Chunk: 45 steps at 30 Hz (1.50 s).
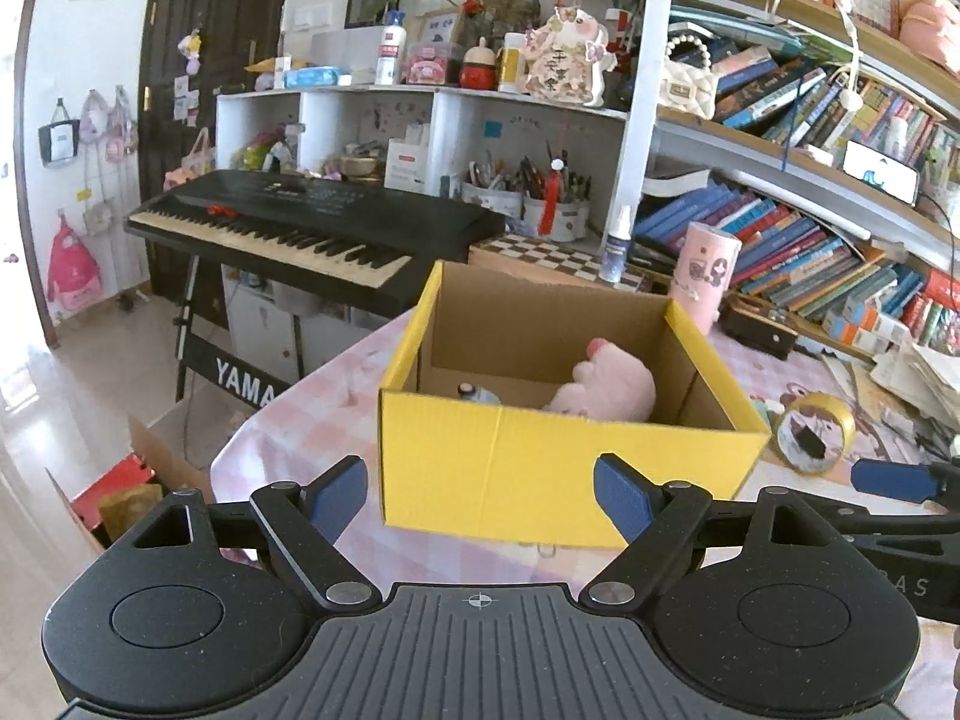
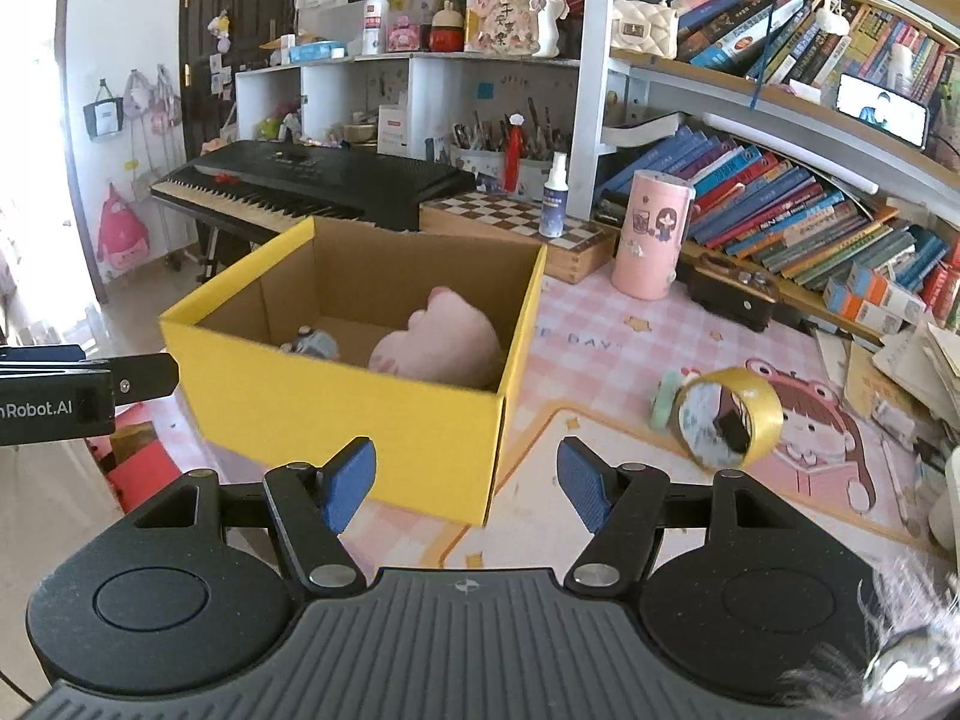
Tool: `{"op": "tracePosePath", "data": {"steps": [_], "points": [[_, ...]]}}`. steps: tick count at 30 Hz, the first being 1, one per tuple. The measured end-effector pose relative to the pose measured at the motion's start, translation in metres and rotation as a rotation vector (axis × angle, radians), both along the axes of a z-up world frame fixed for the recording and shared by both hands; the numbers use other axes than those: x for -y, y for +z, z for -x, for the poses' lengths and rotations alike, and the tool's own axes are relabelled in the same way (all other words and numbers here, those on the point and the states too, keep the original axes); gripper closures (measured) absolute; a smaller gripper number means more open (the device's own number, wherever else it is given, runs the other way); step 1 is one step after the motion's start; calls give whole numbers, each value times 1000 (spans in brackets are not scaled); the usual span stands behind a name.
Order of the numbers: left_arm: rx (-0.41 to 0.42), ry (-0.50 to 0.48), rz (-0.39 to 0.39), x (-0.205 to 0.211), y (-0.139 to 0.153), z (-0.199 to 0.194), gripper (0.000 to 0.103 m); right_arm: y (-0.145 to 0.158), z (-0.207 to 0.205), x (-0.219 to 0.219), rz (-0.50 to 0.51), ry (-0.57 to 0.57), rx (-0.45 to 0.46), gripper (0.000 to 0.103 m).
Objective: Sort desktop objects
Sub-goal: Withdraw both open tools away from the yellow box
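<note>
A yellow cardboard box (image 1: 540,468) (image 2: 336,408) stands on the pink desk mat, holding a pink plush toy (image 1: 606,387) (image 2: 438,342) and a small grey-blue item (image 1: 477,393) (image 2: 312,343). My left gripper (image 1: 480,495) is open just in front of the box's near wall, with nothing between its blue pads. My right gripper (image 2: 467,489) is open and empty in front of the box's right corner. A roll of yellow tape (image 2: 729,420) (image 1: 813,435) lies on the mat to the right of the box, beside a small green roll (image 2: 665,399).
A pink cylinder (image 2: 651,234), a spray bottle (image 2: 552,195) on a chessboard box (image 2: 522,222), a dark case (image 2: 729,294) and leaning books line the back. Papers pile at the right edge. A keyboard (image 1: 300,234) stands beyond the desk's left edge.
</note>
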<state>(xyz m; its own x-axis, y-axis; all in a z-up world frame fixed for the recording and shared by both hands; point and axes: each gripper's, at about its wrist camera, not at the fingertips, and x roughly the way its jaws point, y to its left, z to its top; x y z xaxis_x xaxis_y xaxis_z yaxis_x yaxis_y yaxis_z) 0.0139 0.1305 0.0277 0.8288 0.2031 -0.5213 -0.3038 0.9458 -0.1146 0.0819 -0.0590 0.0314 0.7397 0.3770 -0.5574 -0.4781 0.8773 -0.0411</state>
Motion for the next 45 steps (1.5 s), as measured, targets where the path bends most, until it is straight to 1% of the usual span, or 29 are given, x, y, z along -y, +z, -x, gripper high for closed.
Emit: {"op": "tracePosePath", "data": {"steps": [5,13,23,33,39,45], "points": [[-15,-14,-10,5,-3,15,18,-5,20,3,2,-5,2,38],[-62,-47,-32,16,-12,35,18,-16,52,7,21,-13,-22,38],[-107,-104,-19,33,-24,52,18,-26,81,19,21,-49,-46,36],[-132,-182,0,48,-30,53,18,-31,97,40,22,-149,-75,34],[-124,-232,-5,60,-29,48,18,-30,101,51,33,-195,-73,34],[-124,-260,-8,69,-30,42,18,-32,98,64,32,-237,-82,34]]}}
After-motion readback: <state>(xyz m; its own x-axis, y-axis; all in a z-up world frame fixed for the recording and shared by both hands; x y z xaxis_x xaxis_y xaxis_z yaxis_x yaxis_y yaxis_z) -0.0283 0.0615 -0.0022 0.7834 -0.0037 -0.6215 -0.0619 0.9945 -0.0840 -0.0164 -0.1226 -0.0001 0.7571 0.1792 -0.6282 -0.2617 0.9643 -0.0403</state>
